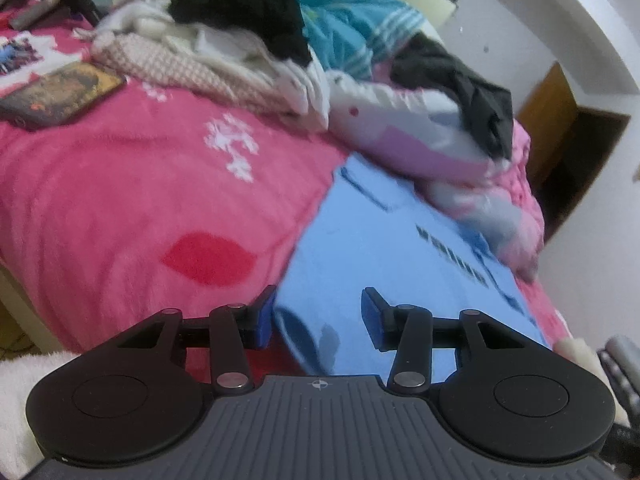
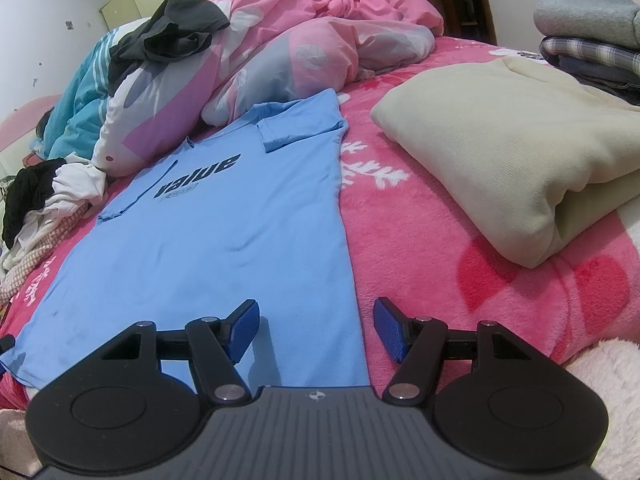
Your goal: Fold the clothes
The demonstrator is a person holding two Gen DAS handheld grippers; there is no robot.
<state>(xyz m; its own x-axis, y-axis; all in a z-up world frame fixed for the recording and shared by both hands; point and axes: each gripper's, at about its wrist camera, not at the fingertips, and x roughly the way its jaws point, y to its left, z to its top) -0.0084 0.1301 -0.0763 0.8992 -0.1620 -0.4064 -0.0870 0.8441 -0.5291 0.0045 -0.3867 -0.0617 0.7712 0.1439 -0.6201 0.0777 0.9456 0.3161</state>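
A bed [image 2: 460, 216] fills both views, covered by a pink fleece blanket [image 1: 120, 184] with white snowflake prints and red heart shapes. Behind it stand white walls [image 2: 52, 4], marked with a few small dark spots. Pale yellow-green cabinet doors [image 2: 132, 2] stand against the far wall. At the side a brown wooden door frame [image 1: 548, 100] opens onto a dark doorway [image 1: 580, 160]. A white curved arch [image 1: 580, 12] runs overhead in the left wrist view. The light is even and soft.
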